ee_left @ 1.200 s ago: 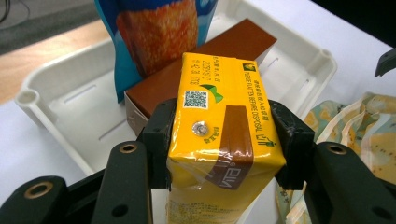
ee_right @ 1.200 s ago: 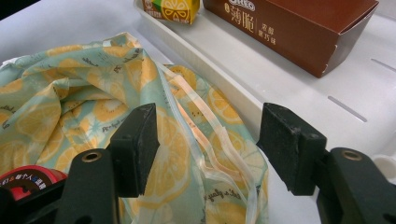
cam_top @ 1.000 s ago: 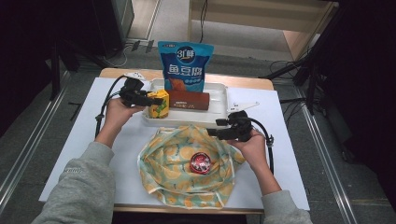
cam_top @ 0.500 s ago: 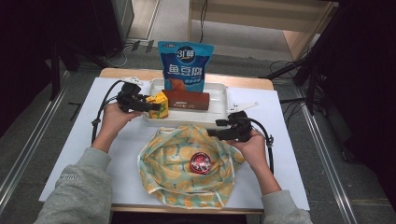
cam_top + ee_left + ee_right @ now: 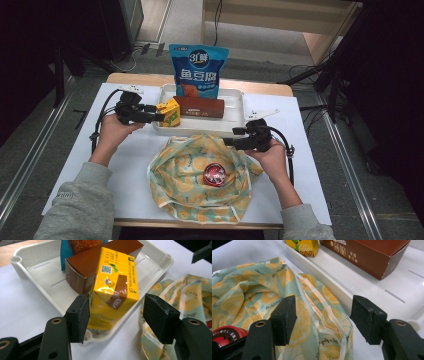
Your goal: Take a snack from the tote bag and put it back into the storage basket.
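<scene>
A yellow drink carton (image 5: 170, 114) (image 5: 113, 290) stands tilted in the left front corner of the white tray (image 5: 235, 112), leaning on a brown box (image 5: 200, 106). My left gripper (image 5: 155, 117) (image 5: 120, 317) is open; its jaws have just been opening. The carton is between them, with a clear gap at the right pad (image 5: 160, 317). My right gripper (image 5: 231, 137) (image 5: 324, 320) is open over the edge of a lemon-print cloth bag (image 5: 185, 185) (image 5: 262, 297) beside the tray's front wall. It holds nothing. A red round tin (image 5: 216, 174) lies on the cloth.
A blue snack bag (image 5: 198, 70) stands upright at the tray's back. A white sheet (image 5: 125, 165) covers the table; its wooden far edge (image 5: 135, 77) shows. A small white part (image 5: 265, 112) lies right of the tray. Cables trail from both grippers.
The left gripper's jaws have widened off the yellow carton and the hand has drawn back to the left. The carton stays in the tray. The right hand has not moved.
</scene>
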`<act>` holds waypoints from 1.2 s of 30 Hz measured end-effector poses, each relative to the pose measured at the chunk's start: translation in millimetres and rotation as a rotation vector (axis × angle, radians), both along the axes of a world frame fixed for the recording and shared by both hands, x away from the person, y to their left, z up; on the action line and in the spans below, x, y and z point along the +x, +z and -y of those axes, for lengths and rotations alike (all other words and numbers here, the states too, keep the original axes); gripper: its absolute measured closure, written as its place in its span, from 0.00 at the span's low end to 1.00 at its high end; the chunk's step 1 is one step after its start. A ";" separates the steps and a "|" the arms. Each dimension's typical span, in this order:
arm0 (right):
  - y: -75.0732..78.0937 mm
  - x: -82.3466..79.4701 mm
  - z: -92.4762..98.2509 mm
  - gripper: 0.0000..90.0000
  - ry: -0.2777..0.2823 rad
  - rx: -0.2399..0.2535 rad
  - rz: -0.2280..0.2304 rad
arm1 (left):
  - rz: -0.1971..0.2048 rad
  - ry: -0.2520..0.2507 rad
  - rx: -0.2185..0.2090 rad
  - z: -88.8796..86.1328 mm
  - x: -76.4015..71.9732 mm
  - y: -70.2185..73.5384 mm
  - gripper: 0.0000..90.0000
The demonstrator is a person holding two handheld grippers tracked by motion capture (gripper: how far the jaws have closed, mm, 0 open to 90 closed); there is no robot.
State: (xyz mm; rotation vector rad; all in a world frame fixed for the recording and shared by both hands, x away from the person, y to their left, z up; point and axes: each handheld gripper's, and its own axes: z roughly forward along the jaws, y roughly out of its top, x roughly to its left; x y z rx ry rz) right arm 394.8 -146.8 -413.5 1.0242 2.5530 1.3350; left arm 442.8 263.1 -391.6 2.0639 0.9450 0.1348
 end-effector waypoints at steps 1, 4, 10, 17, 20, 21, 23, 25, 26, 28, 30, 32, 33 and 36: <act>0.1 0.1 0.1 0.42 0.000 0.002 0.003 | -0.004 0.004 0.003 -0.8 -1.2 -0.4 0.45; 0.9 -0.1 0.5 0.42 -0.003 0.003 0.003 | -0.023 0.015 0.008 -4.4 -4.8 -1.1 0.49; 1.4 -0.1 2.3 0.42 -0.006 0.007 0.005 | -0.045 0.011 -0.020 -10.0 -13.9 1.5 0.67; 1.8 0.0 3.1 0.42 -0.011 0.011 0.003 | -0.071 -0.050 -0.053 -3.0 -21.1 2.2 1.00; 1.8 -0.1 2.9 0.42 -0.011 0.011 0.003 | -0.069 -0.070 -0.045 5.0 -22.4 2.1 1.00; 1.8 0.0 2.8 0.42 -0.011 0.011 0.003 | -0.067 -0.070 -0.043 7.8 -22.3 1.3 1.00; 1.7 0.1 2.7 0.42 -0.010 0.011 0.006 | -0.061 -0.067 -0.037 12.2 -21.4 -0.8 1.00; 1.7 0.0 3.0 0.42 -0.011 0.013 0.002 | -0.056 -0.066 -0.027 15.6 -20.7 -2.2 1.00; 1.7 0.1 3.1 0.42 -0.011 0.013 0.001 | -0.050 -0.062 -0.019 17.8 -20.4 -3.2 1.00; 1.7 0.3 3.5 0.42 -0.012 0.015 0.001 | -0.040 -0.052 -0.009 20.9 -19.8 -4.8 1.00; 1.9 0.2 3.6 0.42 -0.014 0.016 0.001 | -0.037 -0.045 -0.023 21.4 -17.8 -6.4 1.00; 1.6 0.4 3.6 0.42 -0.013 0.014 0.000 | -0.030 -0.035 -0.028 21.8 -16.0 -7.9 1.00; 1.3 0.4 3.5 0.42 -0.013 0.013 -0.001 | -0.028 -0.028 -0.028 21.8 -15.2 -8.6 1.00; 2.0 -0.4 3.1 0.42 -0.010 0.011 0.005 | -0.027 -0.011 -0.023 19.5 -13.7 -10.3 1.00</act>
